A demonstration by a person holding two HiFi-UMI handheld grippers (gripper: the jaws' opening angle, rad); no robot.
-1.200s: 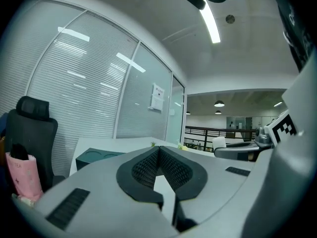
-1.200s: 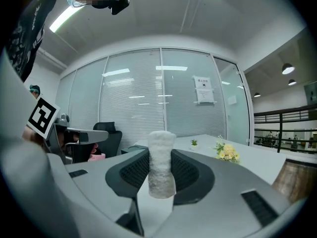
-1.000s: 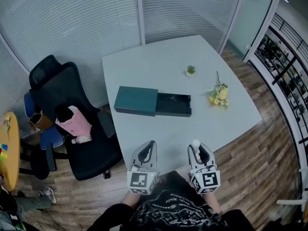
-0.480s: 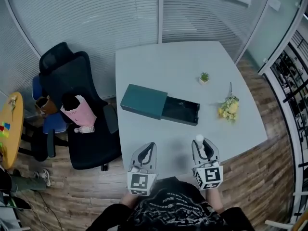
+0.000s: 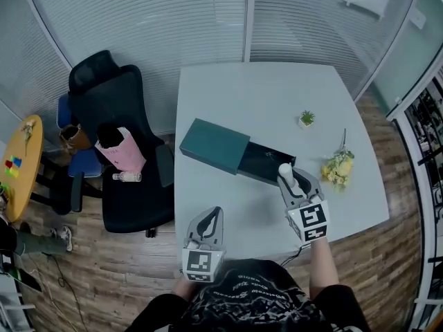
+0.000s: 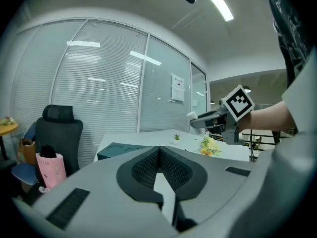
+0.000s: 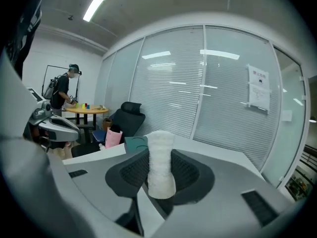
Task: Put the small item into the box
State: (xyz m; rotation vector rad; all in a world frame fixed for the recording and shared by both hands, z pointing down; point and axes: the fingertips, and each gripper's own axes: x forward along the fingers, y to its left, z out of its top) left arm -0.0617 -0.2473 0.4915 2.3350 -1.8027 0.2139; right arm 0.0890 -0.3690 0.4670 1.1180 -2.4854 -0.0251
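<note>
Pinching a white fuzzy cylinder [image 7: 160,155], right gripper [image 5: 287,178] jaws half-open

matt teal box [image 5: 214,146], fuzzy wht item [image 7: 161,162]

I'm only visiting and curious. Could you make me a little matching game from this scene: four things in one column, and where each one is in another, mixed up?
Things:
1. white roll
2. pink bag
3. yellow flowers
4. teal box

Places:
A. on the black chair
B. on the table, drawer pulled out
C. between the right gripper's jaws
D. lying near the table's right edge

Pairs: 1-C, 2-A, 3-D, 4-B.
</note>
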